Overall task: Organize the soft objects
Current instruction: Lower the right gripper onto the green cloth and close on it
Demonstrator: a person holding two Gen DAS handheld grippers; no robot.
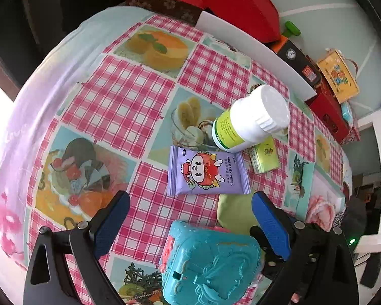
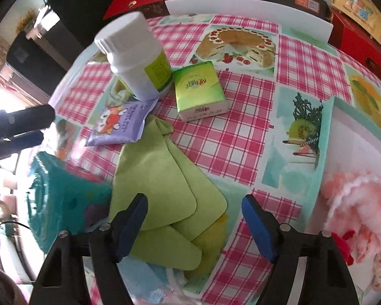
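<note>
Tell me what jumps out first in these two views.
The white bottle stands mid-table on the pink checked cloth, with the purple wipes pack in front of it. A teal toy sits between the open left gripper's fingers; green cloths lie before the open right gripper.

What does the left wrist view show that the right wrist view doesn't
Only the left wrist view shows the teal box's embossed lid clearly, between the open left gripper's fingers. Only the right wrist view shows the folded green cloth in full, and the cake print. Both show the white bottle, purple wipes pack and green tissue pack.
</note>
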